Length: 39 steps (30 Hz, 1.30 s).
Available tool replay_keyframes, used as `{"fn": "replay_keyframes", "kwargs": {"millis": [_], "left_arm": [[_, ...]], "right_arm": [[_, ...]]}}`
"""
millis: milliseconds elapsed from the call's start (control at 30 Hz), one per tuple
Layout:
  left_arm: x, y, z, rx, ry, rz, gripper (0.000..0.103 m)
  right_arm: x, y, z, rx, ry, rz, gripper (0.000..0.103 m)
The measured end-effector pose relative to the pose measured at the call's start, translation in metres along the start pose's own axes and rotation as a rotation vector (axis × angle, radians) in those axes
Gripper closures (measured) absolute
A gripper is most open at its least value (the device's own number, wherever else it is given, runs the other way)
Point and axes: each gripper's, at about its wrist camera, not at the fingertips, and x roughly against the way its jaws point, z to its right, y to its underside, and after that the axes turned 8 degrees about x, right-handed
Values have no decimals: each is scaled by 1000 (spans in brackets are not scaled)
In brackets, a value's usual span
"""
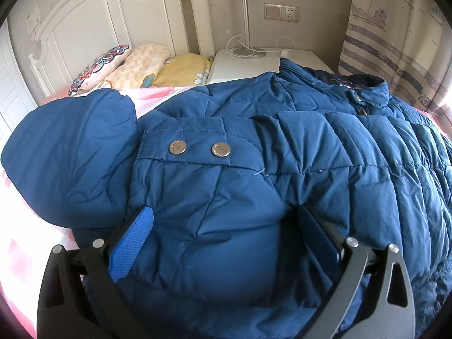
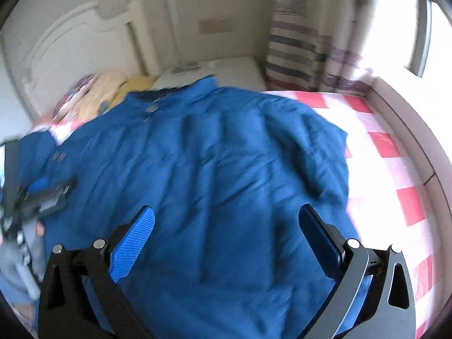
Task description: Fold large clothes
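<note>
Cloth, metal and painted wood, as we see them

We see a blue quilted puffer jacket (image 1: 226, 197) of smooth, faintly sheened woven cloth, creased and stitched in panels, with two round polished metal snap buttons (image 1: 199, 149) on its cuff tab. Under it lies a pink-and-white checked cotton-like bed sheet (image 2: 395, 169), matt. The left gripper (image 1: 223, 234) and the right gripper (image 2: 227, 234) show matt black plastic-looking arms, blue rubbery pads (image 1: 132, 243) with a fine dotted texture, and shiny metal pins. We note a white painted wooden headboard (image 1: 93, 28), semi-gloss, and a striped cloth curtain (image 1: 395, 50).
</note>
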Motion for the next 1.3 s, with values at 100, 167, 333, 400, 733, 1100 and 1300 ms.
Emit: {"fn": "replay_keyframes", "kwargs": {"millis": [100,167,333,400,733,1100,1300], "left_arm": [[0,0,0,0,1,1,2],[0,0,0,0,0,1,2],[0,0,0,-2,-2,1,2],[0,0,0,0,0,1,2],[52,-7,-76,233,153,152,10],[38,-32,-352,979,101,201,11],[10,-61,-410,1018,110,168,36]], "right_arm": [[-20,15,-20,115,57,-83,5],[-17,19,-21,94,63,-77,5],[9,5,-33,51,53,4,5],[9,-4,-45,81,47,45,5],[-32,1,-55,97,71,-24,4],[-39,-1,-49,98,65,-20,4],[-38,-1,-50,95,61,-20,4]]}}
